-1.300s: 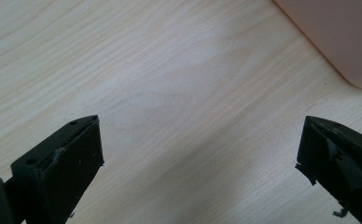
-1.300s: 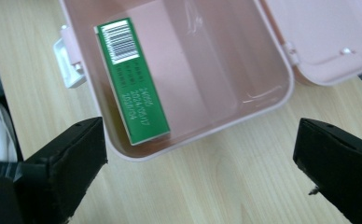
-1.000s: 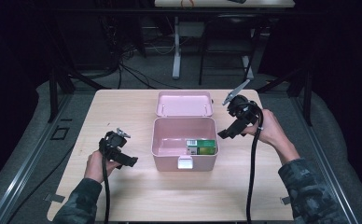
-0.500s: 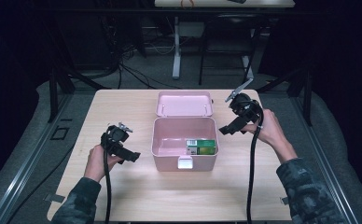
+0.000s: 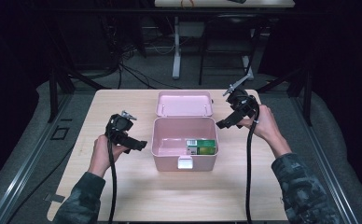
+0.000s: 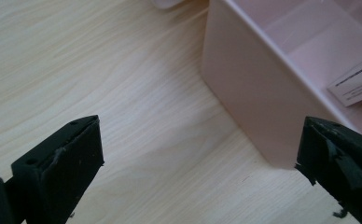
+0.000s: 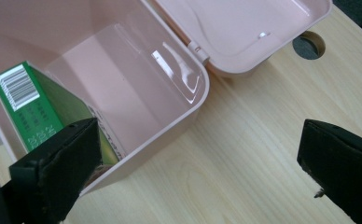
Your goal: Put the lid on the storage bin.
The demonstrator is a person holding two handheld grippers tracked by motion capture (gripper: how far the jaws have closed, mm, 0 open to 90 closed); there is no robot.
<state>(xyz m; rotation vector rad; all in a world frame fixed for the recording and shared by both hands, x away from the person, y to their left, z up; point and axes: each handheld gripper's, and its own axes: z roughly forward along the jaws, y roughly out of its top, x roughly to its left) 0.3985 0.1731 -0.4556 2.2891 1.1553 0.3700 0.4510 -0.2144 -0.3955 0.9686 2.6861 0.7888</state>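
A pink box [image 5: 184, 142] sits open on the counter [image 5: 123, 186] between both grippers, a green carton [image 5: 201, 147] inside. The left gripper [image 5: 131, 144] and right gripper [image 5: 226, 122] flank it, fingers spread, empty. Next likely: swinging the lid [image 5: 184, 103] shut.

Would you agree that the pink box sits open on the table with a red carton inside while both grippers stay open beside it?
Not quite: the carton in the pink box is green, as the right gripper view shows. The rest holds: left gripper and right gripper are open.
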